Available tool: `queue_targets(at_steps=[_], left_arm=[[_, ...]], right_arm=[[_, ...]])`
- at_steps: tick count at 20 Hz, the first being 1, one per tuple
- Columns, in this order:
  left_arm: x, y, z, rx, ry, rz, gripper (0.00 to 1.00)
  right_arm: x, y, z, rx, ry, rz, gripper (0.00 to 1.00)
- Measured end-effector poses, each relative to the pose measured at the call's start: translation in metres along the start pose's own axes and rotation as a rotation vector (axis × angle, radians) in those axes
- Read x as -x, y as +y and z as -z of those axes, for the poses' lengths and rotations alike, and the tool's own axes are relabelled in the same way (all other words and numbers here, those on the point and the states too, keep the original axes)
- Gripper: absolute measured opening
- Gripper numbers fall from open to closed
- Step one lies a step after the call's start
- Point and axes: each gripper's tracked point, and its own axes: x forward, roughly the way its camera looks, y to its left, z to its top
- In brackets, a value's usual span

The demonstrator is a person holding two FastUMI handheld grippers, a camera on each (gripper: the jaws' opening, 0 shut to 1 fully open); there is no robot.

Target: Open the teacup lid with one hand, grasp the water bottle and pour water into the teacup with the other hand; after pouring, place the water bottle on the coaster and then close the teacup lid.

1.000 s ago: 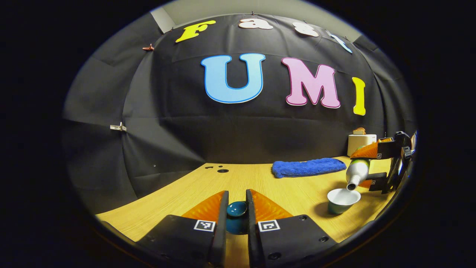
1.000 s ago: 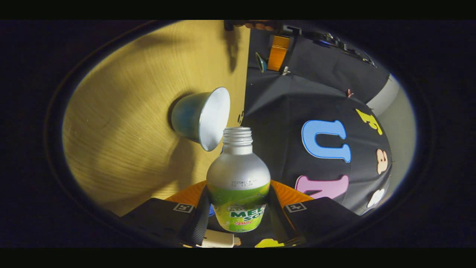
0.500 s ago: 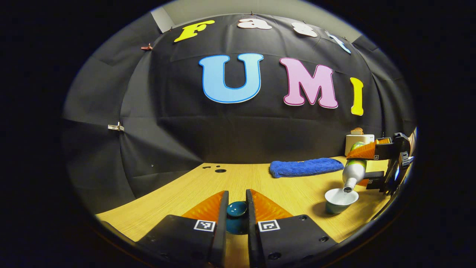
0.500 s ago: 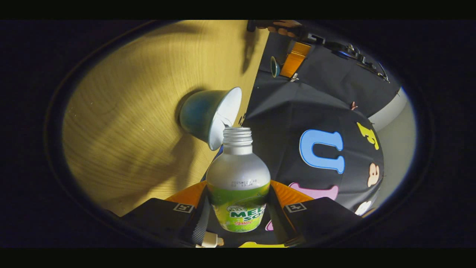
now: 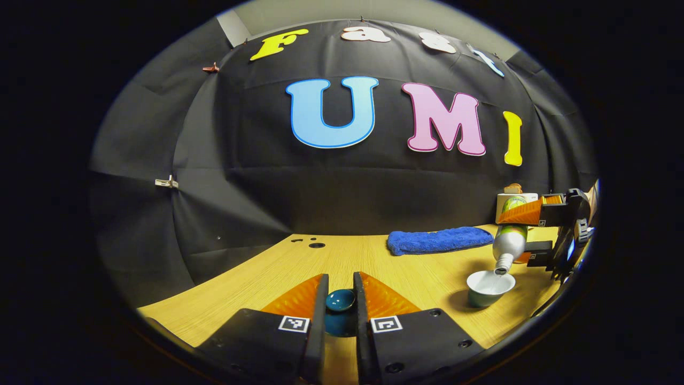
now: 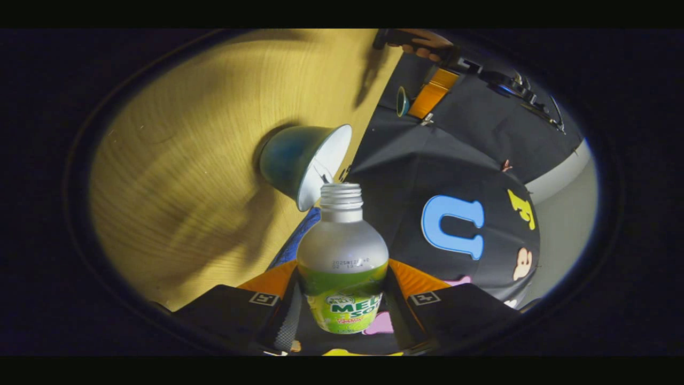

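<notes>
Silver and green, the water bottle (image 6: 342,256) sits clamped between both fingers of my right hand-held gripper (image 6: 342,315), tipped mouth-down over the open teacup (image 5: 489,287) on the wooden surface (image 5: 385,267); a thin stream seems to fall, though it is faint. My left hand-held gripper (image 5: 340,313) is closed on the teal lid (image 5: 340,302), well apart from the cup. Behind lies a blue towel (image 5: 441,239).

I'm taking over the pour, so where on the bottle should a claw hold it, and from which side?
Grip the bottle around its wide lower body, as the right claw does now, coming from the base end with a finger on each side. The neck tapers too narrow to clamp well, and must stay free over the cup.
</notes>
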Motion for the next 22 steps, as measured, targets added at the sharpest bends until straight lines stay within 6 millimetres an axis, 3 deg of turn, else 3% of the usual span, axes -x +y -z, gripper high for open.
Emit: queue_targets(at_steps=[9,22], left_arm=[[-0.001,-0.001,0.000,0.000,0.000,0.004,0.28],[-0.001,-0.004,0.000,0.001,0.000,0.018,0.28]], right_arm=[[0.000,-0.024,0.018,0.066,0.025,0.042,0.73],[-0.008,-0.052,0.006,0.197,-0.015,0.069,0.73]])
